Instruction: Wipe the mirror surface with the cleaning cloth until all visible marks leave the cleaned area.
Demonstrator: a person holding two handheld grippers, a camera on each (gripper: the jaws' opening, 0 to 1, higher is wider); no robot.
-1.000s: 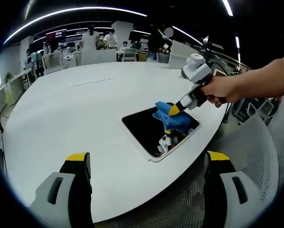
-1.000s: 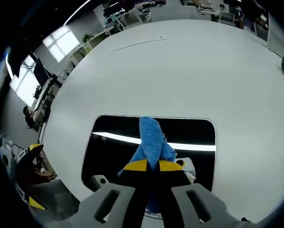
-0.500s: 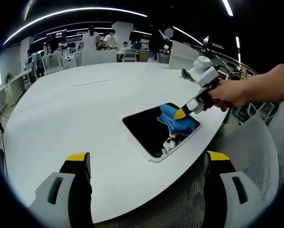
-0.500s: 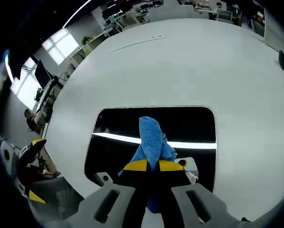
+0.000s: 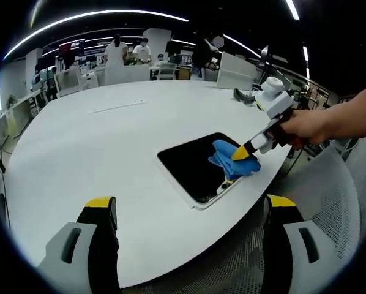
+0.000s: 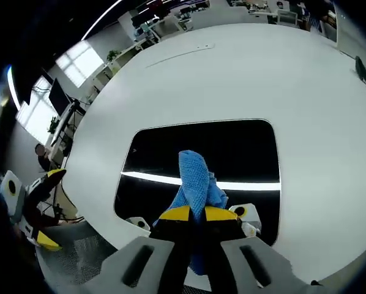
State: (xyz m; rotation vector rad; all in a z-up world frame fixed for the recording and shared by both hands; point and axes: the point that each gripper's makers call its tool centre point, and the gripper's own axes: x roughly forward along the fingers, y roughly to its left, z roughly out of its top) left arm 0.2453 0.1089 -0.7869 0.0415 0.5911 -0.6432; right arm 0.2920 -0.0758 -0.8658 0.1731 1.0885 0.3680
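Observation:
A dark rectangular mirror (image 5: 195, 166) (image 6: 195, 156) with rounded corners lies flat near the white table's edge. My right gripper (image 6: 195, 214) is shut on a blue cleaning cloth (image 6: 196, 184), which rests on the mirror's near part. In the left gripper view that right gripper (image 5: 243, 152), held by a person's hand (image 5: 308, 125), presses the blue cloth (image 5: 233, 160) on the mirror's right end. My left gripper (image 5: 189, 208) is open, held above the table's near edge, short of the mirror, with nothing between its fingers.
The white table (image 5: 97, 141) is large and oval. A mesh office chair (image 5: 321, 202) stands off its right edge. A small dark object (image 5: 244, 95) lies at the far right of the table. People and desks (image 5: 128, 52) are in the background.
The right gripper has dragged the cloth across the mirror toward its right end, nearer the table's edge. The left gripper has stayed still.

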